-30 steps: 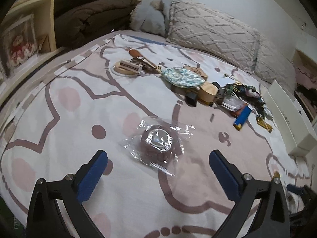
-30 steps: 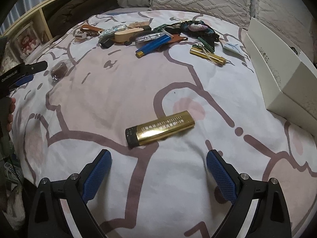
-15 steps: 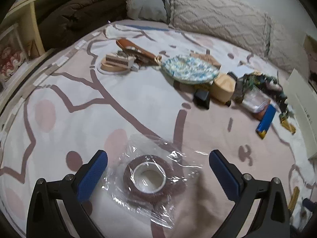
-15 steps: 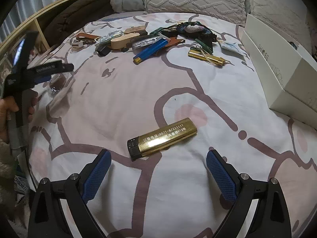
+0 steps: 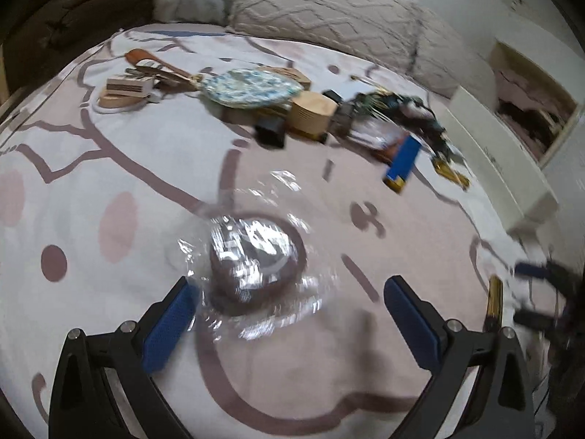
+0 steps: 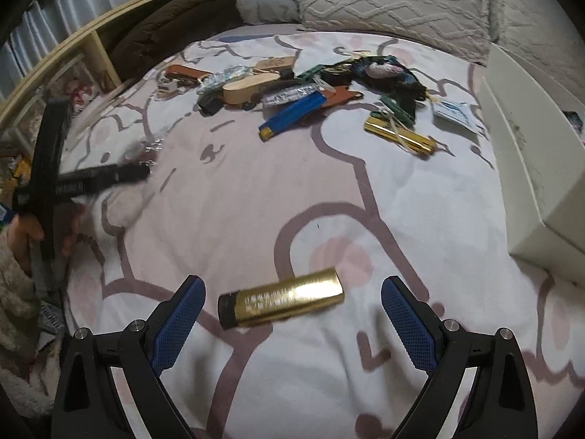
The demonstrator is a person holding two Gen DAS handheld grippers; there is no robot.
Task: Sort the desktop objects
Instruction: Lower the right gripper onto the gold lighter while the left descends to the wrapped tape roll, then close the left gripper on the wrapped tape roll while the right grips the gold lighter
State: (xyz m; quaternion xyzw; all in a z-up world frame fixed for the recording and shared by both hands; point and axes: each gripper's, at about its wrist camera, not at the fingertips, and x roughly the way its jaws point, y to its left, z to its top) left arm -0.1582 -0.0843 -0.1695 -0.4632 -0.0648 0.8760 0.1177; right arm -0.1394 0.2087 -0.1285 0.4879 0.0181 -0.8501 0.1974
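Left tongs (image 5: 292,314) gape wide around a plastic-wrapped tape roll (image 5: 256,259), its wrap touching the left pad, at lower centre. Right tongs (image 6: 292,314), equally wide and empty, flank a gold lighter (image 6: 281,301) on the bed (image 6: 256,190).

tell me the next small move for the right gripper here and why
Probably ease the right gripper forward and down, then close. Its jaws stand open, and the gold lighter lies flat on the bedsheet just ahead of the fingertips, roughly centred between them but lying crosswise. A slight twist of the wrist first might help the jaws close across its narrow sides.
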